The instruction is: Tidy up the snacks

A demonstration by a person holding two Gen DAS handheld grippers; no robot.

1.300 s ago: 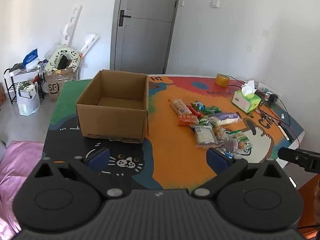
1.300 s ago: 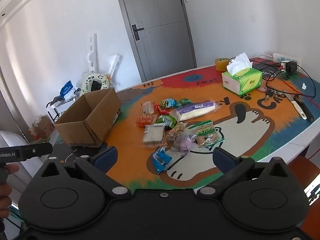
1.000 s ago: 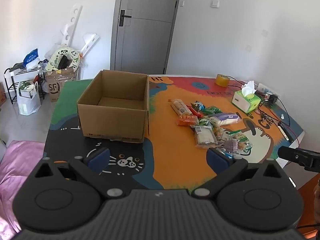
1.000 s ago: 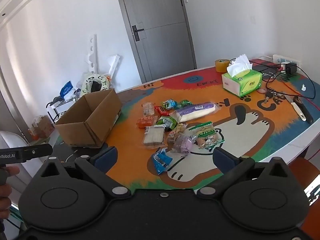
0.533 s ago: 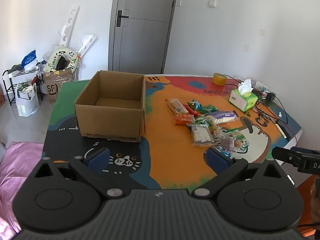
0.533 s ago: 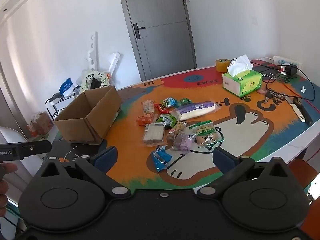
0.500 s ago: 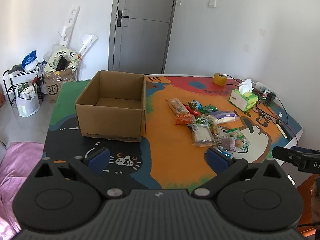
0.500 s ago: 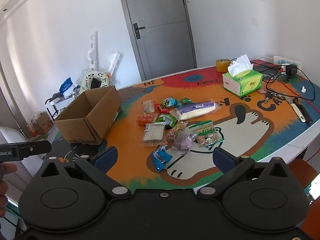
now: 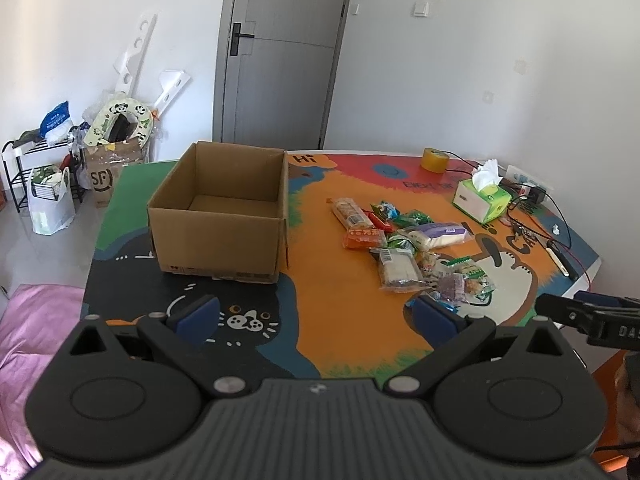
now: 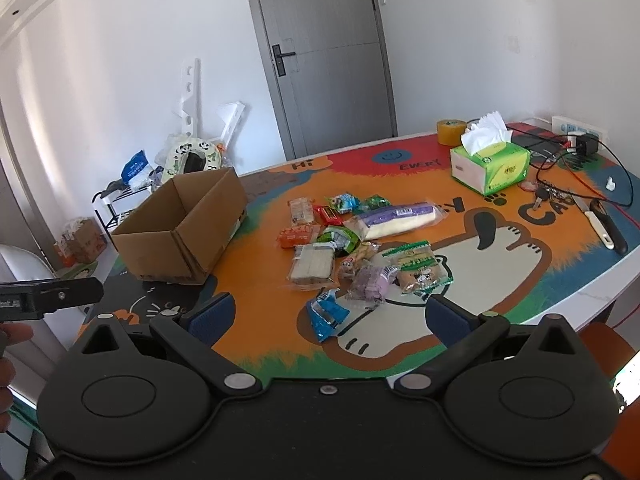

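An open, empty cardboard box [image 9: 224, 216] stands on the left of the colourful table [image 9: 328, 272]; it also shows in the right wrist view [image 10: 184, 232]. A pile of several snack packets [image 9: 404, 248] lies to its right, seen in the right wrist view too [image 10: 352, 248], with a blue packet [image 10: 326, 314] nearest. My left gripper [image 9: 314, 318] is open and empty above the table's near edge. My right gripper [image 10: 328, 318] is open and empty, hovering just short of the blue packet.
A green tissue box [image 10: 490, 166], a yellow tape roll [image 10: 450, 132], cables with a charger [image 10: 584, 148] and a knife [image 10: 604, 230] lie at the table's right end. Bags and a rack [image 9: 48, 184] stand on the floor left of the table.
Both grippers have drifted slightly; the views shift a little. Nothing on the table has moved and both stay open.
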